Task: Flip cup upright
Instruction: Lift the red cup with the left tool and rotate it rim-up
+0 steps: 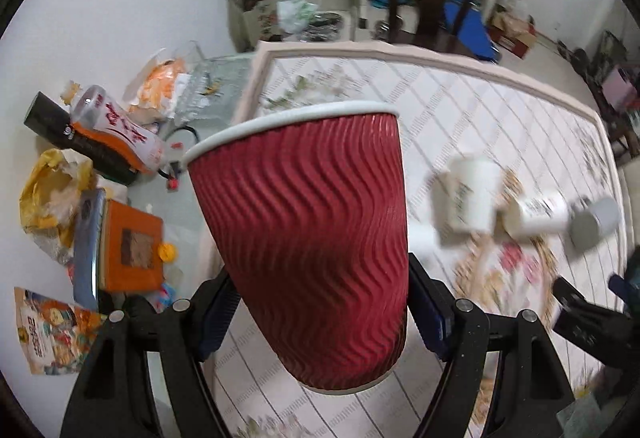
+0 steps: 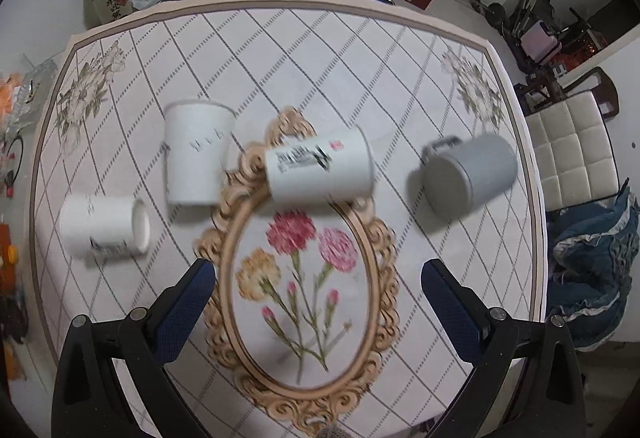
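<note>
Table: covered with a diamond-pattern cloth, flower medallion in the middle. Left edge is crowded with packets and a bottle, well apart from the work area.

Red cup: ribbed paper, held off the table by the left gripper, fingers pressed against its lower wall on both sides. White rim is up, base is down, axis tilted a little. Judged: the flip itself is essentially done; what remains is setting it down.

Other cups, right wrist view: one white cup stands rim-up; two white cups lie on their sides; a grey mug lies on its side with the handle on top. Motion blur hides their print.

Right gripper: fingers spread wide, nothing between them, hovering above the medallion.

Notes for the set-down:
- Level the red cup's axis first, so the base meets the cloth flat.
- Choose bare cloth apart from the lying cups.
- Lower until the base rests, then spread the fingers evenly; a one-sided release could tip a light paper cup.
- Keep squeeze modest; the wall may dent.
</note>
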Demonstrator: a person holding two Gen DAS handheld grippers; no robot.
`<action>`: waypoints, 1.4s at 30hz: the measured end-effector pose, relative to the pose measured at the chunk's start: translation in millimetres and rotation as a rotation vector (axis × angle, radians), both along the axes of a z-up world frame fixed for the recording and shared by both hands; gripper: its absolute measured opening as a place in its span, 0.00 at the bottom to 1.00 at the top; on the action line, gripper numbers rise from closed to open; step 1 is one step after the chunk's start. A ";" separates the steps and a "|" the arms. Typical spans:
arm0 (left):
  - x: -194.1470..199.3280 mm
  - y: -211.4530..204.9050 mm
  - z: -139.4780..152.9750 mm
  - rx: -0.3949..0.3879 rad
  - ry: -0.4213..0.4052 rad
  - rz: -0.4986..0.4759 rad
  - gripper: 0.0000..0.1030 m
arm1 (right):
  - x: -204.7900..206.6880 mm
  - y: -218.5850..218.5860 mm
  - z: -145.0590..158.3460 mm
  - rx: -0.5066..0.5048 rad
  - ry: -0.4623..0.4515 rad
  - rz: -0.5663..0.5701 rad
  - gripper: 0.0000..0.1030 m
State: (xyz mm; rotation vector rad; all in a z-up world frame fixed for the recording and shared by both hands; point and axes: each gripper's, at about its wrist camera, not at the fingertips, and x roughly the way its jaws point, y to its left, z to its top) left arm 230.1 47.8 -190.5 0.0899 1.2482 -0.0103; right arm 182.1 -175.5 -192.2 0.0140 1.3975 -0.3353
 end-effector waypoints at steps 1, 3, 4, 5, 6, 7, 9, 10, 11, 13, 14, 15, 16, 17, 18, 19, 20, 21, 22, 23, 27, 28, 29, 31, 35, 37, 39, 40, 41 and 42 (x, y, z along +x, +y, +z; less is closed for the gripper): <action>-11.0 -12.3 -1.6 -0.006 0.011 -0.021 0.72 | -7.4 -5.2 -1.2 0.000 0.003 -0.003 1.00; -25.0 -31.4 -6.3 -0.006 0.026 -0.051 0.72 | -24.2 -19.7 -6.2 0.005 0.015 -0.019 1.00; -33.2 -42.4 -9.7 -0.006 0.034 -0.069 0.72 | -32.4 -27.7 -10.6 0.007 0.026 -0.028 1.00; -42.8 -55.7 -15.3 -0.008 0.045 -0.092 0.72 | -39.4 -35.4 -14.9 0.007 0.036 -0.037 1.00; -50.2 -66.8 -20.3 -0.007 0.054 -0.111 0.72 | -45.7 -43.2 -19.9 0.005 0.048 -0.047 1.00; -58.4 -79.3 -27.1 -0.002 0.064 -0.132 0.72 | -52.0 -51.0 -25.3 0.004 0.060 -0.058 1.00; -69.1 -98.7 -41.0 0.000 0.082 -0.169 0.72 | -65.3 -66.4 -37.3 0.001 0.084 -0.081 1.00; -74.4 -112.4 -52.1 0.003 0.101 -0.193 0.72 | -71.4 -73.4 -42.9 -0.001 0.096 -0.090 1.00; -79.0 -122.5 -60.3 0.009 0.114 -0.208 0.72 | -76.7 -80.0 -48.0 -0.003 0.106 -0.097 1.00; -89.2 -143.5 -78.7 0.022 0.145 -0.243 0.72 | -87.7 -93.3 -59.5 -0.011 0.129 -0.108 1.00; -93.5 -150.9 -84.9 0.025 0.157 -0.254 0.72 | -91.2 -98.5 -64.1 -0.013 0.137 -0.114 1.00; -96.6 -157.2 -92.7 0.030 0.171 -0.266 0.72 | -95.5 -103.5 -69.4 -0.016 0.147 -0.121 1.00; -100.6 -165.0 -103.2 0.034 0.190 -0.279 0.72 | -99.8 -109.2 -75.4 -0.017 0.158 -0.128 1.00; -104.1 -171.2 -109.5 0.037 0.202 -0.286 0.72 | -103.0 -113.2 -79.8 -0.019 0.166 -0.133 1.00; -106.9 -175.7 -117.2 0.041 0.216 -0.291 0.72 | -106.4 -117.8 -85.0 -0.019 0.176 -0.140 1.00; -108.8 -178.5 -122.6 0.041 0.225 -0.293 0.72 | -109.0 -121.3 -89.7 -0.018 0.184 -0.146 1.00; -110.7 -182.9 -129.8 0.040 0.237 -0.298 0.72 | -110.1 -123.2 -93.2 -0.017 0.191 -0.149 1.00; -112.3 -185.4 -135.4 0.045 0.248 -0.301 0.72 | -112.0 -125.5 -95.9 -0.017 0.195 -0.152 1.00; -113.3 -187.2 -140.2 0.047 0.261 -0.306 0.73 | -113.8 -127.4 -98.1 -0.018 0.199 -0.153 1.00; -113.6 -188.2 -144.7 0.042 0.277 -0.310 0.73 | -114.0 -128.2 -99.8 -0.019 0.201 -0.153 1.00; -116.0 -188.7 -158.0 0.024 0.320 -0.302 0.73 | -119.6 -132.3 -102.6 -0.022 0.202 -0.152 1.00; -116.2 -188.1 -159.7 0.016 0.328 -0.295 0.73 | -120.7 -133.2 -102.7 -0.021 0.204 -0.152 1.00; -116.1 -187.3 -161.2 0.010 0.334 -0.288 0.73 | -121.1 -135.0 -103.2 -0.019 0.204 -0.152 1.00; -116.1 -186.3 -163.4 -0.003 0.343 -0.267 0.75 | -120.5 -137.1 -103.0 -0.025 0.204 -0.149 1.00; -114.0 -180.9 -166.5 -0.020 0.365 -0.239 0.99 | -120.5 -140.4 -103.2 -0.027 0.203 -0.149 1.00; -115.4 -180.8 -166.6 -0.025 0.365 -0.230 0.99 | -121.8 -140.8 -102.4 -0.030 0.201 -0.147 1.00; -113.4 -178.5 -164.9 -0.030 0.362 -0.224 0.99 | -122.0 -141.4 -101.2 -0.032 0.199 -0.147 1.00; -109.9 -172.8 -163.9 -0.035 0.360 -0.219 0.99 | -122.0 -141.3 -100.9 -0.033 0.199 -0.146 1.00; -105.7 -170.5 -164.3 -0.036 0.360 -0.214 0.99 | -122.0 -141.1 -100.7 -0.033 0.198 -0.146 1.00; -106.2 -168.5 -164.2 -0.038 0.361 -0.209 0.99 | -122.2 -141.1 -100.7 -0.033 0.197 -0.146 1.00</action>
